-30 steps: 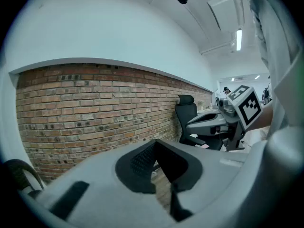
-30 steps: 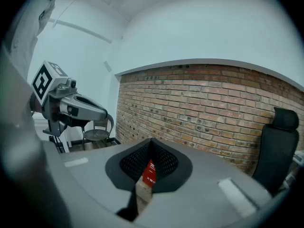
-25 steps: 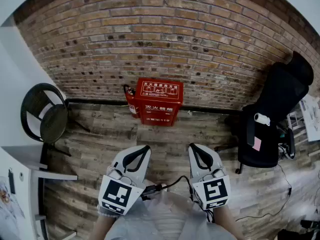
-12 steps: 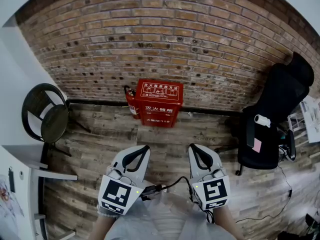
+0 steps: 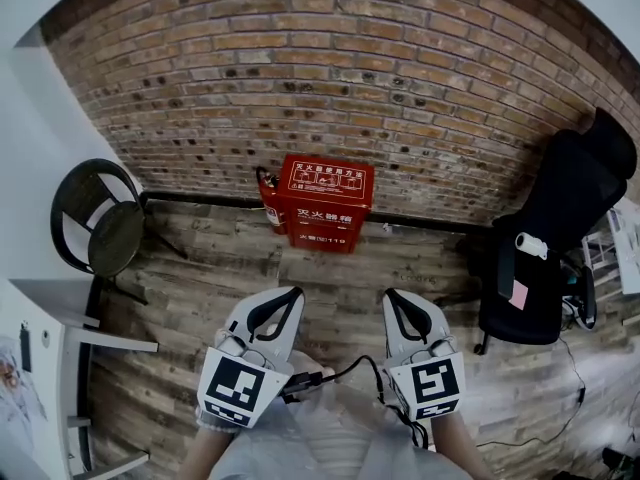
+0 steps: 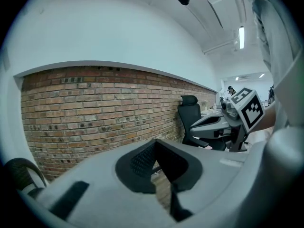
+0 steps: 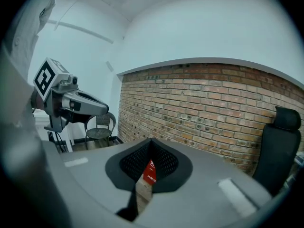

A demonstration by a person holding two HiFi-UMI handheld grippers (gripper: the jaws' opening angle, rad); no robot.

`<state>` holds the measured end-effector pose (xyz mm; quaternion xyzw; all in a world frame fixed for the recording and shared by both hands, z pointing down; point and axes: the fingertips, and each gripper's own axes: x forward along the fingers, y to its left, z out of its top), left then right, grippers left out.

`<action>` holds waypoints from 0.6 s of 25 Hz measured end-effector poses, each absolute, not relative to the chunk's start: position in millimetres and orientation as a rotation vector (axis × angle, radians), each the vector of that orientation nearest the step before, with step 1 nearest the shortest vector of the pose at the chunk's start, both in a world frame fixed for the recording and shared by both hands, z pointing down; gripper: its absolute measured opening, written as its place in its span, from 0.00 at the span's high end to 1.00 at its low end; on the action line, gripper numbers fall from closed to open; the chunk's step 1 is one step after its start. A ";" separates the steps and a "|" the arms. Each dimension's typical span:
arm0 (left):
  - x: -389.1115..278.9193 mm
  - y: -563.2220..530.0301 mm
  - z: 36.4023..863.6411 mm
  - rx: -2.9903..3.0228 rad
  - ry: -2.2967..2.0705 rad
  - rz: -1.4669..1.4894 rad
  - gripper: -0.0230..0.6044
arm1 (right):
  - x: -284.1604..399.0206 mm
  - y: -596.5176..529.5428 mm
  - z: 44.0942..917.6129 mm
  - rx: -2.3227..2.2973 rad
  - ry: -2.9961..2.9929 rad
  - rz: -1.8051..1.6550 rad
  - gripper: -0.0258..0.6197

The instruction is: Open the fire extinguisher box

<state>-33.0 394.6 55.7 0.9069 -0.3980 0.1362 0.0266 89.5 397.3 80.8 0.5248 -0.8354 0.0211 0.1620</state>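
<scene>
You stood well back from the red metal fire extinguisher box [image 5: 325,205], apparently unopened, on the wooden floor [image 5: 340,273] against the brick wall [image 5: 330,78]. Your left gripper [image 5: 283,303] and right gripper [image 5: 398,303] were closed, empty; the whole task remained.

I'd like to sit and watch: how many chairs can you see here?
2: a dark round-backed chair at the left of the head view, and a black office chair at the right, by the brick wall. More may be out of view.
</scene>
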 end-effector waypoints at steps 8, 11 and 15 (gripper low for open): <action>-35.6 377.2 58.7 2.811 -1.219 0.462 0.97 | 91.8 384.2 88.6 1.537 -2.367 0.114 0.95; -31.2 360.9 61.1 2.823 -1.201 0.459 0.97 | 94.3 373.0 92.5 1.555 -2.355 0.125 0.95; -28.2 330.9 67.3 2.829 -1.169 0.485 0.97 | 97.5 347.1 98.9 1.568 -2.329 0.145 0.95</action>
